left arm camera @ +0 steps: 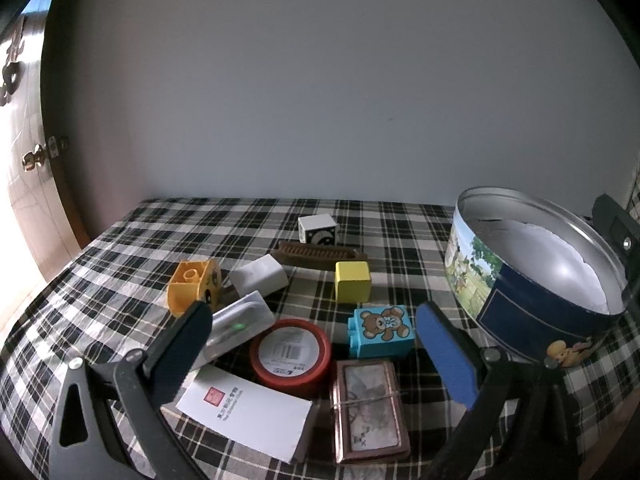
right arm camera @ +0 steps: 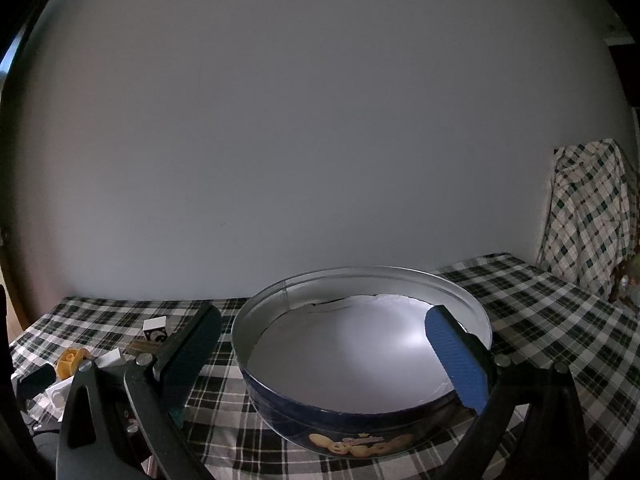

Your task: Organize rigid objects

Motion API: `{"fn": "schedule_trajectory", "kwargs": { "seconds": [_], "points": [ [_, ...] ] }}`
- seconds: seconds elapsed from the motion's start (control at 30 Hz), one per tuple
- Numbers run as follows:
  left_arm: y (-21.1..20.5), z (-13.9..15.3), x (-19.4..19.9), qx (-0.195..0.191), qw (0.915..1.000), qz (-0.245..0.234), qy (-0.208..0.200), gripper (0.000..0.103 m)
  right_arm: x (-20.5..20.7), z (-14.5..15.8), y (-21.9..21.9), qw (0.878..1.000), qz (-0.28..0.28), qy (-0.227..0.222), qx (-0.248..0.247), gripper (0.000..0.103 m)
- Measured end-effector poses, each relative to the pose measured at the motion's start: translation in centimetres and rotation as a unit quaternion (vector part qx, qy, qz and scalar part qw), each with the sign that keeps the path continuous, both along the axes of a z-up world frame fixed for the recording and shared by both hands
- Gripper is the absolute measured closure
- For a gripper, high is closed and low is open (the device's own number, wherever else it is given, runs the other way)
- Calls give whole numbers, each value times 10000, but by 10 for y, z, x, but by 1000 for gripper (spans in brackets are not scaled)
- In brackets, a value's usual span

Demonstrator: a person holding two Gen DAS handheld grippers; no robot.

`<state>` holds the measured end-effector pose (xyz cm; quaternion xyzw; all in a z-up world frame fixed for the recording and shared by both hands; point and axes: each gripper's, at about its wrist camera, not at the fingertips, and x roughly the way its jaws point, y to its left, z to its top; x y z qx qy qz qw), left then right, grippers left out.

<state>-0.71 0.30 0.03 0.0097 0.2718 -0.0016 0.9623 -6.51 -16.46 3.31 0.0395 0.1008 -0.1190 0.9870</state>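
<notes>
Left tool (left arm camera: 312,354) wide, holds nothing, above red tape roll (left arm camera: 291,356); yellow block (left arm camera: 195,286), white card (left arm camera: 244,414), bear block (left arm camera: 382,330) crowd checked surface (left arm camera: 120,240). Round tin (right arm camera: 360,364) at right; right tool (right arm camera: 324,360) wide over it.

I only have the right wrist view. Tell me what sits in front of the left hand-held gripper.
Observer: A red tape roll lies flat on the cloth, between the open fingers of the left hand-held gripper.
Operator: Name what is nearest the tin on that side.
Observer: A blue bear block, standing apart from the tin.
Operator: Report what is closest to that camera.
Observer: A brown framed box lying flat beside a white card.
</notes>
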Motion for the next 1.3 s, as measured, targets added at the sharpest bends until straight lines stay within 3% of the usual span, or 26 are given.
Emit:
{"fn": "schedule_trajectory", "kwargs": {
  "seconds": [0.6, 0.97, 1.17, 1.3],
  "points": [
    [2, -1, -5, -26, 10000, 11, 75, 0, 0, 0, 6, 9998, 148, 37, -105, 0],
    [44, -12, -22, -52, 9979, 138, 634, 0, 7, -6, 22, 9954, 800, 455, -279, 0],
    [91, -12, -39, -92, 9960, 406, 791, 0, 15, -19, 45, 9799, 1650, 1044, -420, 1],
    [115, -17, -46, -57, 9942, 485, 960, 0, 16, -34, 74, 9556, 2403, 1532, -746, 3]
  ]
}}
